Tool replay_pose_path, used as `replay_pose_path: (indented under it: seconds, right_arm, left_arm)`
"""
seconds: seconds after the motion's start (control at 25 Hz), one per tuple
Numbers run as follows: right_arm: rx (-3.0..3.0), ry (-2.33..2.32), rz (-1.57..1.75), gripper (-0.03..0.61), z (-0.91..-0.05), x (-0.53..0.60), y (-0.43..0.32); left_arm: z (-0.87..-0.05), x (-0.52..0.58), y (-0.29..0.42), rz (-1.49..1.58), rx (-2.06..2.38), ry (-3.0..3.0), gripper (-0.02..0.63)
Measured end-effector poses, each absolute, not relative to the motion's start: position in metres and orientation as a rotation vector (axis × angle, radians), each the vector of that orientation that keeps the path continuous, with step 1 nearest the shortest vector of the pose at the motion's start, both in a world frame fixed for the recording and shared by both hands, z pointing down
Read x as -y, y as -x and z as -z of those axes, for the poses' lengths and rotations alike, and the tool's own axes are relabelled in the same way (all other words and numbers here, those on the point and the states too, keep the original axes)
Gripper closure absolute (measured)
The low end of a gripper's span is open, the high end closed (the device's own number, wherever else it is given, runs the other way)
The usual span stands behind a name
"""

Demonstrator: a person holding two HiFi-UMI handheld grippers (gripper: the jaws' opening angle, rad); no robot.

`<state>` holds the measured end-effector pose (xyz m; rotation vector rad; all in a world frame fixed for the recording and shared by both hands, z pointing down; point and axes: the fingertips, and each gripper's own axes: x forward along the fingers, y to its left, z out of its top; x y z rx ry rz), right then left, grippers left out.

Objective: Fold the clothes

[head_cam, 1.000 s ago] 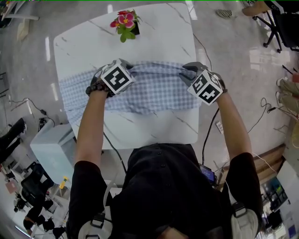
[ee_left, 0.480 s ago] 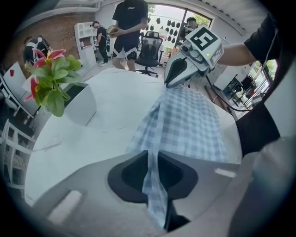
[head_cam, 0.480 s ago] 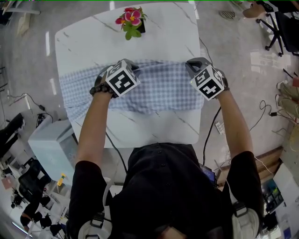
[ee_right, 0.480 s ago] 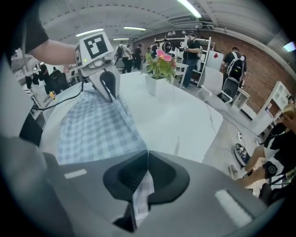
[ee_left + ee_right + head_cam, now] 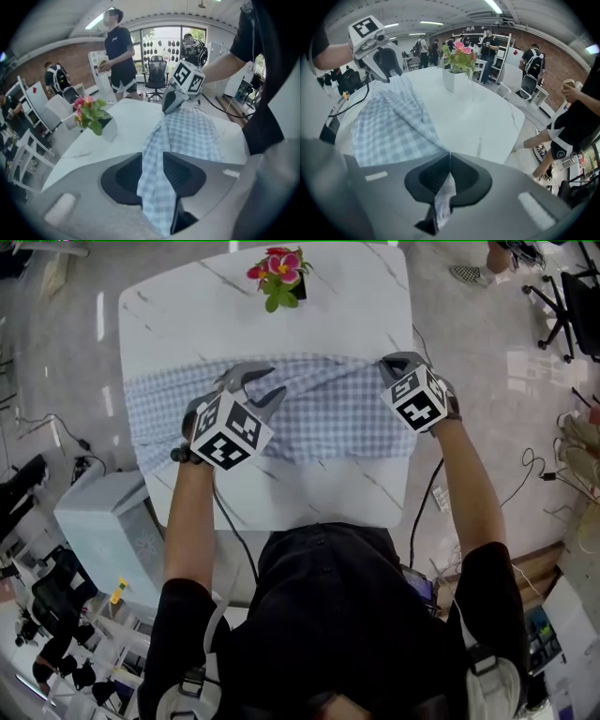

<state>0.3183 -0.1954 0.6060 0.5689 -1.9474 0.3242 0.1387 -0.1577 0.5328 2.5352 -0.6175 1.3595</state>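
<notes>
Left gripper (image 5: 255, 388): jaws just eased partway open, checked cloth (image 5: 328, 413) loosely held between them.
Right gripper (image 5: 394, 363): clamped shut on the cloth's edge.
Risk: cloth slipped from the left gripper, fold lost.

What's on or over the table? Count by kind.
cloth: 1
flower pot: 1
hand-held gripper, left and right: 2
total: 4
</notes>
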Motion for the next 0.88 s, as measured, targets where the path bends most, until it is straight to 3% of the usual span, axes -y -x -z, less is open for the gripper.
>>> replay_pose_path:
  seconds: [0.16, 0.36, 0.88]
  right_arm:
    - [1.933, -0.572, -0.328, 0.569, -0.606, 0.196, -0.318]
    - [1.922, -0.581, -0.343, 0.569, -0.605, 0.195, -0.319]
    - [1.92, -0.638, -0.299, 0.555, -0.602, 0.197, -0.319]
  left_arm:
    - [-0.511, 0.124, -0.149, -1.262, 0.646, -2.581, 0.542]
    - [-0.559, 0.08, -0.14, -1.4, 0.49, -2.431, 0.567]
    - [-0.605, 0.081, -0.078, -1.44, 0.777, -2.185, 0.557]
